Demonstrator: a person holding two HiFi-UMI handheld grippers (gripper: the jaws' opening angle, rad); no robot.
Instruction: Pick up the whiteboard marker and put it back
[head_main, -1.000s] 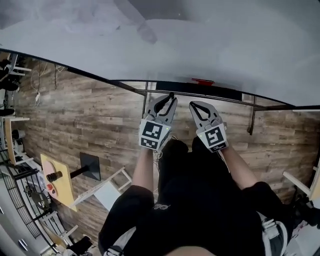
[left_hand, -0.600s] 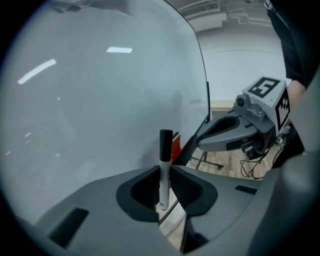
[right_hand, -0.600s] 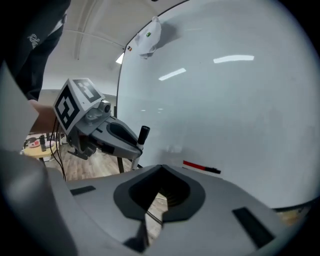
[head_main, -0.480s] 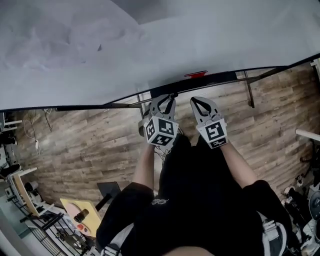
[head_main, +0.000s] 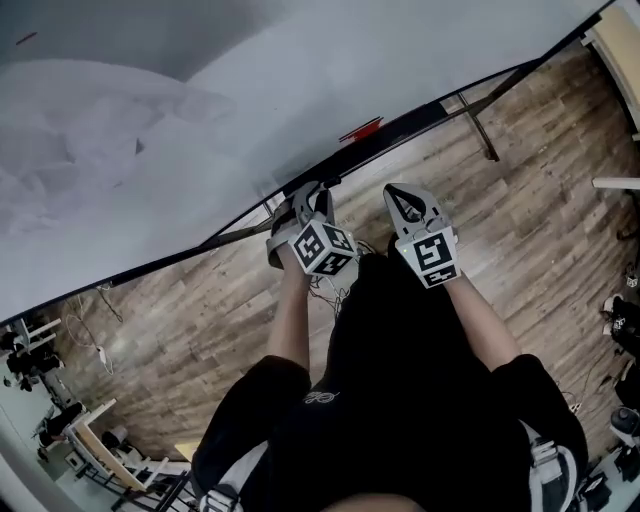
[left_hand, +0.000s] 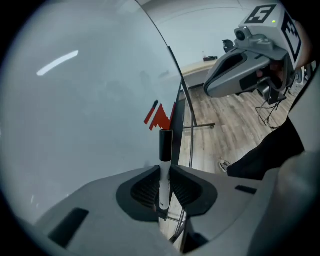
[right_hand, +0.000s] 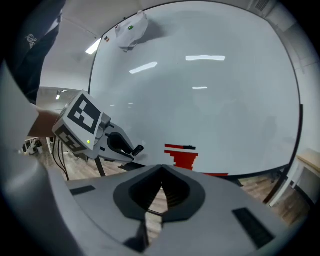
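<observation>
The whiteboard marker (left_hand: 165, 150), white with a black cap, stands upright between the jaws of my left gripper (left_hand: 165, 172), which is shut on its white barrel. The cap points at the whiteboard (left_hand: 90, 100), close to its dark lower edge. In the head view my left gripper (head_main: 316, 192) reaches the black tray ledge (head_main: 400, 125) under the board. My right gripper (head_main: 395, 192) hangs beside it on the right, shut and empty. The right gripper view shows its jaws (right_hand: 161, 169) meeting with nothing between them.
A red stepped shape (right_hand: 182, 155) sits on the board just above the ledge, right of the marker. Metal stand legs (head_main: 478, 125) run down to the wooden floor (head_main: 200, 320). Shelving and a chair (head_main: 80, 430) stand at the lower left.
The head view has swung, so the board's lower edge now runs diagonally. Both grippers have sunk a little and the left one has rolled. The marker stays in the left jaws.
</observation>
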